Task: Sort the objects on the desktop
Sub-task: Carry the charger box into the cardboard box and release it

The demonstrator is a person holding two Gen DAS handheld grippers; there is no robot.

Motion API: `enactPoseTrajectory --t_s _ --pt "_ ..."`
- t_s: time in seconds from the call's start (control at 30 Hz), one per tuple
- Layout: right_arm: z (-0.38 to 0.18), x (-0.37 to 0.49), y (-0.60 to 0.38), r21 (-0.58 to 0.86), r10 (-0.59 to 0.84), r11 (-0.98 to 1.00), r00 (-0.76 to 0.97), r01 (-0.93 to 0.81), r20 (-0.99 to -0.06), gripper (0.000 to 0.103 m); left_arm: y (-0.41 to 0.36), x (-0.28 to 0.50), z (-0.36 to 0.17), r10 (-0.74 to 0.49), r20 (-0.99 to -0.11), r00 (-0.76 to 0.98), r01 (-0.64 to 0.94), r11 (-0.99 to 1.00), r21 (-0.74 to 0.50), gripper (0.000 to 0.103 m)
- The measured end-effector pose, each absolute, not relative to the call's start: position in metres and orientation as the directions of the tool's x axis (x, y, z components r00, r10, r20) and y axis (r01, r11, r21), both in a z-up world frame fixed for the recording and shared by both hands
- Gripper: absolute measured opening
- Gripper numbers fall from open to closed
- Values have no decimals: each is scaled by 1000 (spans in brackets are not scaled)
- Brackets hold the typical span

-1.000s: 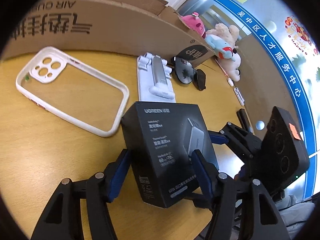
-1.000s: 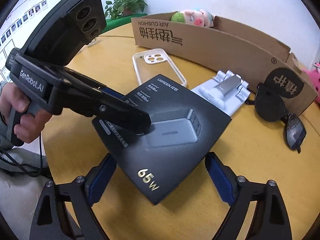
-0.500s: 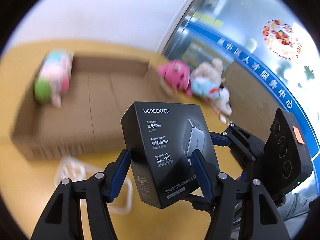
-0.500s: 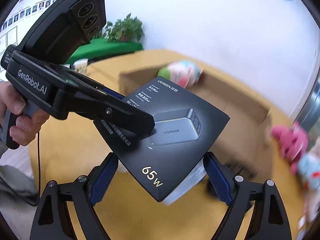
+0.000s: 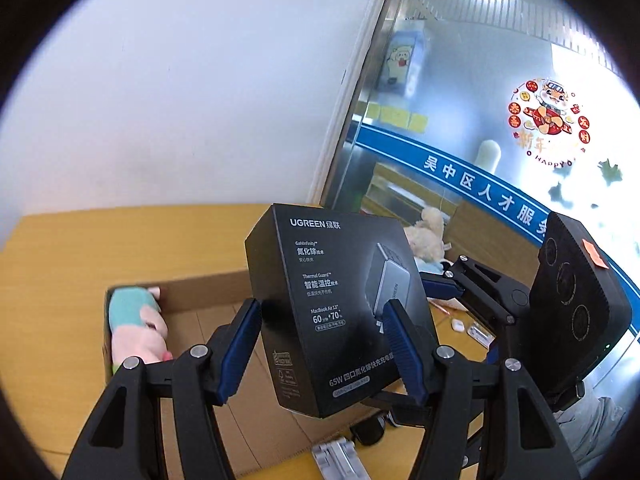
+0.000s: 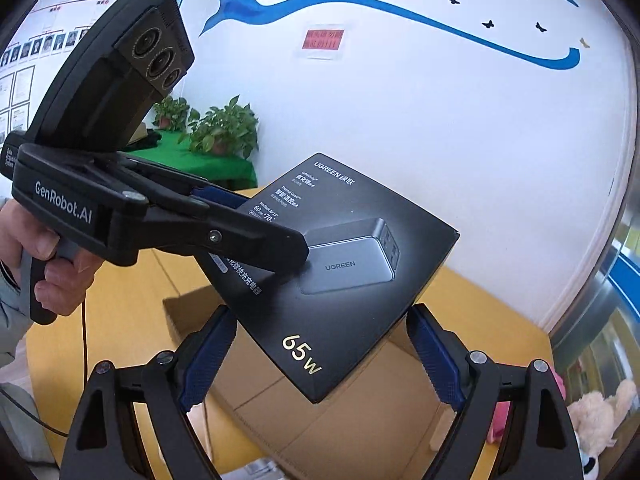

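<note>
Left gripper [image 5: 326, 344] & right gripper [image 6: 320, 352] both clamped on black UGREEN charger box [image 5: 340, 308], seemingly undented.

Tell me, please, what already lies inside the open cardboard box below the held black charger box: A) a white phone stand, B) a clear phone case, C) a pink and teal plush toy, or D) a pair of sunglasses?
C: in the left wrist view a pink and teal plush toy lies at the left end of the cardboard box, while the charger box is held above it.
</note>
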State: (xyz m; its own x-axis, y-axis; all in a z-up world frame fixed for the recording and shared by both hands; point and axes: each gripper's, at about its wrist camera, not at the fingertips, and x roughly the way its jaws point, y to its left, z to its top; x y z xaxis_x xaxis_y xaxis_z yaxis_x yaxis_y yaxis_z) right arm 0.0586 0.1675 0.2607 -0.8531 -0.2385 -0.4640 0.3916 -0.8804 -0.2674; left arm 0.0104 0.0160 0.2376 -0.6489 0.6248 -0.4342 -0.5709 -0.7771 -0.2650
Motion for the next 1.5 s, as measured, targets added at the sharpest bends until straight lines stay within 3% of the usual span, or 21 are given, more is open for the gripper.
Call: enactPoseTrajectory --t_s 0.3,0.5,0.87,1.07,1.27,1.5 --pt "278 4 169 -273 -233 -880 -855 388 -463 87 8 -45 246 601 -433 -672 -544 -797 -263 62" --pt "265 -54 183 -220 -255 -885 -823 410 -509 87 10 -101 226 568 -496 -657 -500 -820 -277 62" --pt "154 -162 208 -20 -307 -892 -635 452 -709 87 8 -209 99 538 -675 -506 -351 -843 -409 62" --pt "88 -213 224 101 -333 -898 -513 427 -791 86 18 -242 42 490 -773 -403 -259 -871 -418 62" --pt "55 -232 226 131 -322 -904 -447 408 -835 86 40 -246 36 342 -854 -392 -255 -932 -256 62" --pt "66 -203 233 64 -244 -932 -489 357 -838 87 20 -215 75 344 -807 -480 -254 -935 -248 62"
